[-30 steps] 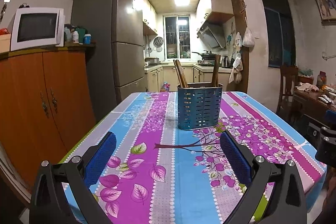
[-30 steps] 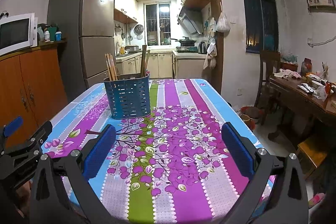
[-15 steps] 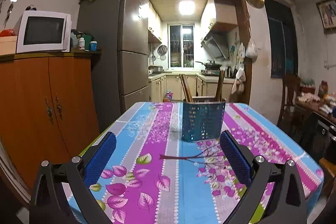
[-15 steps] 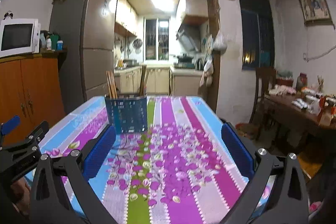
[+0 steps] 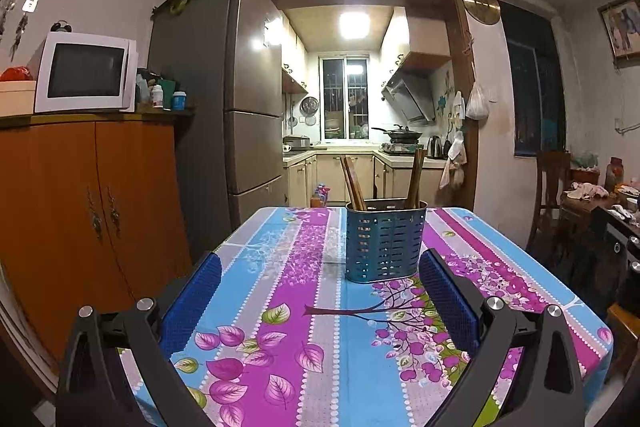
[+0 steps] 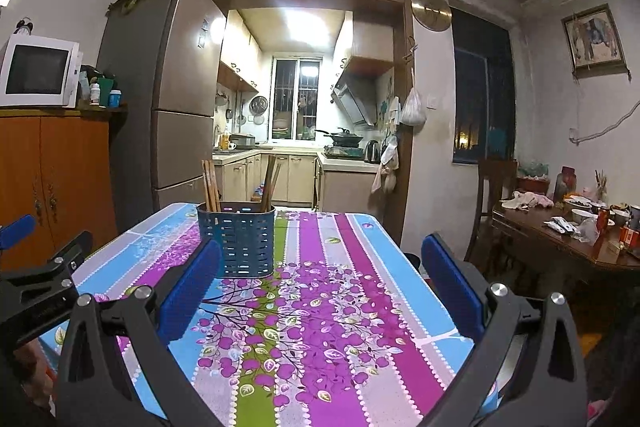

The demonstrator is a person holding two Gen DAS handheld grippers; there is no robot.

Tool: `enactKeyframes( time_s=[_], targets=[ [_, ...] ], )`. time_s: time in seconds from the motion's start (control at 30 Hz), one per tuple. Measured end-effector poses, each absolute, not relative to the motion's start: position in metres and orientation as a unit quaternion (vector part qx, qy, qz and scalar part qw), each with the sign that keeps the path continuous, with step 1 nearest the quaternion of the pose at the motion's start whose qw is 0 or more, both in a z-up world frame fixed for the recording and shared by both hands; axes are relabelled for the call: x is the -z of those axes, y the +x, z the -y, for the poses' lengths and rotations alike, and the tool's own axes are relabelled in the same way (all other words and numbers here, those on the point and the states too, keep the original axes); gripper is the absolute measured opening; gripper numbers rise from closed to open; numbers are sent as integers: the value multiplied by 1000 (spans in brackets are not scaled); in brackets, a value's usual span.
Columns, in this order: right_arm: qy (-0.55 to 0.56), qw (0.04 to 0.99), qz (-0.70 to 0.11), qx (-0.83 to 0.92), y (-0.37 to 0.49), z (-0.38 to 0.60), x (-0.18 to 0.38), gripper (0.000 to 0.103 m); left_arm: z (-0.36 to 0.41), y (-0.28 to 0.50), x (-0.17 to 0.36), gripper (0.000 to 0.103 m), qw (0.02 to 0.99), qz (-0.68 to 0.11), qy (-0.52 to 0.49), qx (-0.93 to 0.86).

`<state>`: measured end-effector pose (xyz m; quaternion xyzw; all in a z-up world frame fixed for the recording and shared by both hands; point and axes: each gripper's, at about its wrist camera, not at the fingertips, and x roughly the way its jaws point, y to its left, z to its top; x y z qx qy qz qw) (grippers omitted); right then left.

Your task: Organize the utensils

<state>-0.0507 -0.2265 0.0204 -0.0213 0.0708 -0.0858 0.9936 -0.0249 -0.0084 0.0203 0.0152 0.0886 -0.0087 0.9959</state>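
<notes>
Left wrist: our left gripper (image 5: pixel 318 301) is wide open w/ nothing in it; holder (image 5: pixel 385 240) dead ahead on table (image 5: pixel 280 327), chopsticks (image 5: pixel 353 183) upright.

Right wrist: right gripper (image 6: pixel 320 293) also open, empty; holder (image 6: pixel 237 239) ahead-left, so left's better lined up.

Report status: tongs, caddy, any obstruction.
Left tongs open, empty. Right tongs open, empty. Blue caddy upright on table, chopsticks inside. Path clear.

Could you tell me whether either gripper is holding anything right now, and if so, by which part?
Nothing is held: the left gripper and right gripper are open and empty.
</notes>
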Motion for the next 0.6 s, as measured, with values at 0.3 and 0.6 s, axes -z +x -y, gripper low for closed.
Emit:
enactKeyframes(
  time_s=[0.3, 0.6],
  targets=[
    [-21, 993, -84, 83, -43, 224, -16, 97, 10, -29, -22, 98, 996, -88, 22, 8],
    [-19, 992, -90, 90, -40, 226, -14, 97, 2, -26, -25, 98, 995, -95, 8, 0]
  ],
)
